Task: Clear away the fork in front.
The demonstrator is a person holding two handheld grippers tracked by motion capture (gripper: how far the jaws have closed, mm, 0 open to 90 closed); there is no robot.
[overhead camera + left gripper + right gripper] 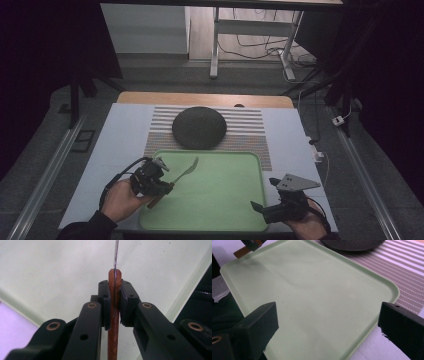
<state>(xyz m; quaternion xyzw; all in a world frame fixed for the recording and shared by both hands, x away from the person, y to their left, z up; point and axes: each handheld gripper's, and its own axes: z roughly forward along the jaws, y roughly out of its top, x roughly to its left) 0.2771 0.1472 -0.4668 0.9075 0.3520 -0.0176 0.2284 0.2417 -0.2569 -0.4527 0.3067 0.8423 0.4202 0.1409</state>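
A metal fork (186, 171) with a brown wooden handle (114, 315) is held over the left part of the pale green tray (225, 200), its head pointing away and to the right. My left gripper (167, 189) is shut on that handle, with both pads pressed flat against the wood (115, 300). My right gripper (263, 193) hovers at the tray's near right corner. Its jaws stand wide open with nothing between them, and bare tray (312, 285) shows through the gap (328, 315). The fork's handle end (240, 252) shows at the top left of the right gripper view.
A dark round plate (199, 127) rests on a striped placemat (250, 130) just beyond the tray. A white sheet (120, 135) covers the table (200, 98) under both. The tray has a low raised rim (395, 291).
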